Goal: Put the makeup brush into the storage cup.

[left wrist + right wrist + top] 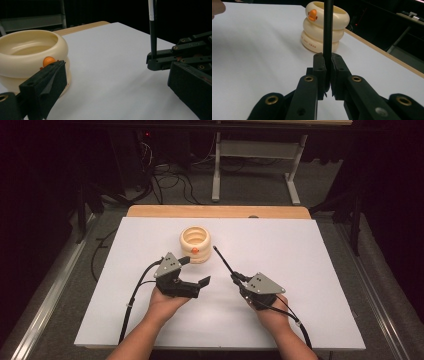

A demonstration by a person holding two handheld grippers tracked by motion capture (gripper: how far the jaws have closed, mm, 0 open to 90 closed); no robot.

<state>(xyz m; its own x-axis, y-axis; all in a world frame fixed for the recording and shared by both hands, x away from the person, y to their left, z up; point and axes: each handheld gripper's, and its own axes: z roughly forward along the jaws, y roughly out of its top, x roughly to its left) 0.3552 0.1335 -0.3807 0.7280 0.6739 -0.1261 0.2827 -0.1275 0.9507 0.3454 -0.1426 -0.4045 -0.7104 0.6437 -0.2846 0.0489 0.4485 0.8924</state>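
So far: only the pick-up looks done; the pen is in a grip but not yet in the holder.
Landmark: cream duck-shaped holder [195, 244], a stack of rings with an orange beak, standing on the white table [300, 270] toward its far middle.
Pen: slim black pen [223, 261], off to the right of the holder and apart from it, its free end slanting up toward it.
Right gripper [327, 65]: jaws closed tight on the pen's lower end; in its own view the shaft rises straight across the holder behind.
Left gripper [194, 271]: jaws spread wide, nothing between them; the far jaw sits just beside the holder's near side, and I cannot tell whether it touches.
Holder's mouth: open and empty, as the left gripper view shows.
Left to do, as I judge: carry the pen over the holder, drop its tip into the mouth, release; the left may steady the holder.
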